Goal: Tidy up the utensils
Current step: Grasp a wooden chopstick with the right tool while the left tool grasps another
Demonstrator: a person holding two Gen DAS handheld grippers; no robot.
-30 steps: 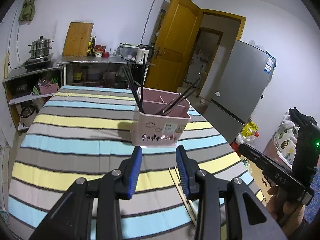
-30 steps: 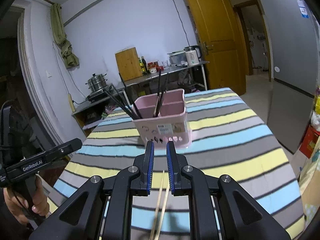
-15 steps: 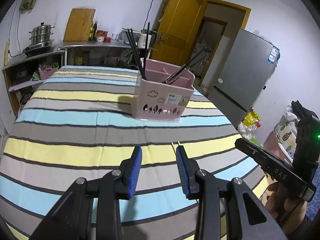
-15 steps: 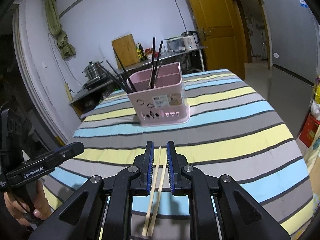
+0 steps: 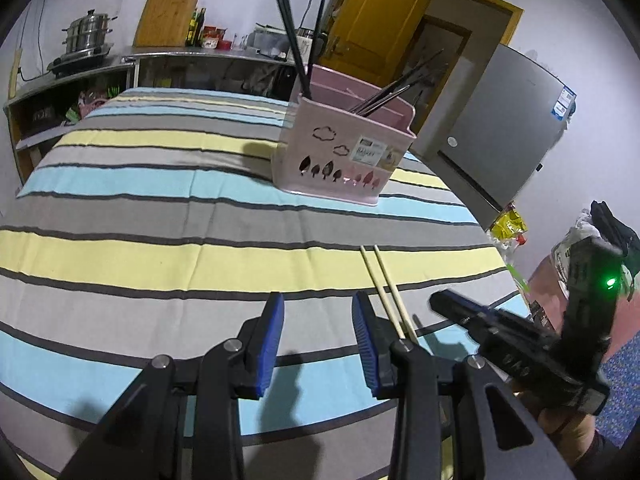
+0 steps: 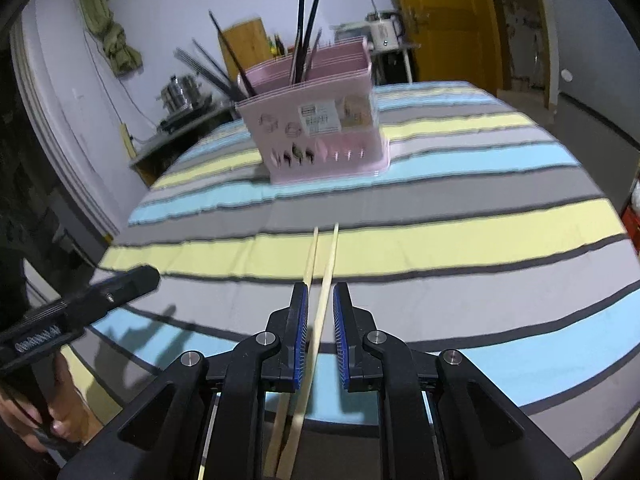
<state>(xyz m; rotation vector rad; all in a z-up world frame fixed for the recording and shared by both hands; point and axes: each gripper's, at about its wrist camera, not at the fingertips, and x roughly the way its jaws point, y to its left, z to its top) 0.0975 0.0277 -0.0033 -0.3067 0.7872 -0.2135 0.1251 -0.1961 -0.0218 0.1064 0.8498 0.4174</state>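
**Two grippers low over a pair of chopsticks on the striped tabletop**

The tabletop (image 5: 140, 208) fills most of both views, covered in a cloth of grey, yellow and light blue stripes. Behind it on the far side stand a steel counter (image 5: 192, 58) with a steamer pot (image 5: 86, 34) and a wooden board (image 5: 168, 14), a yellow door (image 5: 380, 20) and a grey fridge (image 5: 504, 136) to the far right.

On the far half of the tabletop stands a pink caddy (image 5: 344, 152), upright, with dividers inside. Dark chopsticks (image 5: 296, 40) stick out of it, some nearly upright at its left end, others leaning to the right.

Nearer, on a yellow stripe and the grey one below it, lie two pale wooden chopsticks (image 6: 326, 264), side by side and almost touching, well apart from the caddy.

The right gripper (image 6: 320, 308) sits right over their near ends; its blue pads stand a little apart with one chopstick running through the gap and the other passing under the left pad. No pad visibly presses on either stick.

The left gripper (image 5: 318, 320) hovers just left of the chopsticks, spread with only cloth between its pads. A hand (image 6: 60, 424) grips its handle.
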